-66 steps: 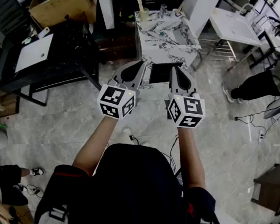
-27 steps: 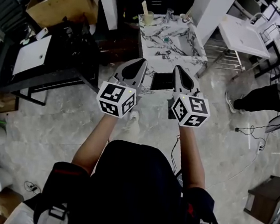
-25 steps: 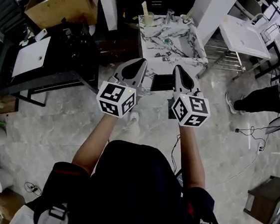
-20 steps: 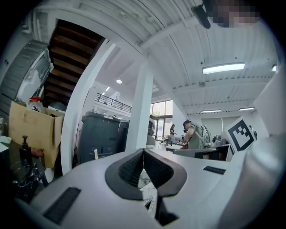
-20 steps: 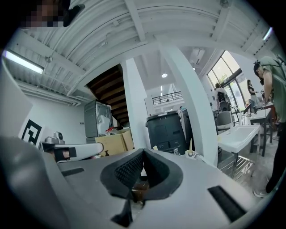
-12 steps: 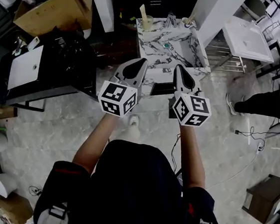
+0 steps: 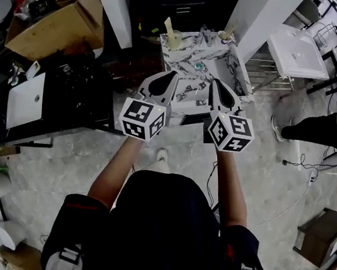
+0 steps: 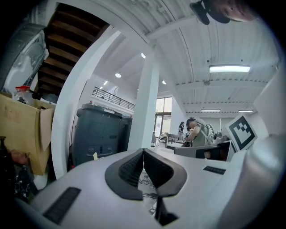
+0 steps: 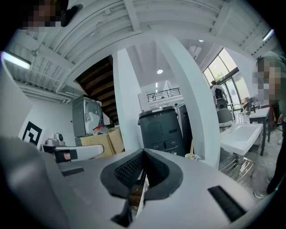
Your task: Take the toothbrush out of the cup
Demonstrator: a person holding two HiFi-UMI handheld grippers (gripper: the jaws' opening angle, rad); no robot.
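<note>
Left hand-held gripper (image 7: 170,75), right hand-held gripper (image 7: 214,82): jaws pressed together, empty, side by side at the front edge of the marble table (image 7: 233,72). Toothbrush (image 7: 168,25): upright in cup (image 7: 175,40), far-left table corner. Cardboard box (image 7: 48,21): left.

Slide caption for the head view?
Shut left tongs and right tongs, side by side, point toward the marble sink counter; toothbrush stands in cup at its far-left corner.

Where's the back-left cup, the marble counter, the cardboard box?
back-left cup (image 7: 175,40): head view, side wall.
marble counter (image 7: 234,66): head view, bare right edge.
cardboard box (image 7: 54,24): head view, outer side.
</note>
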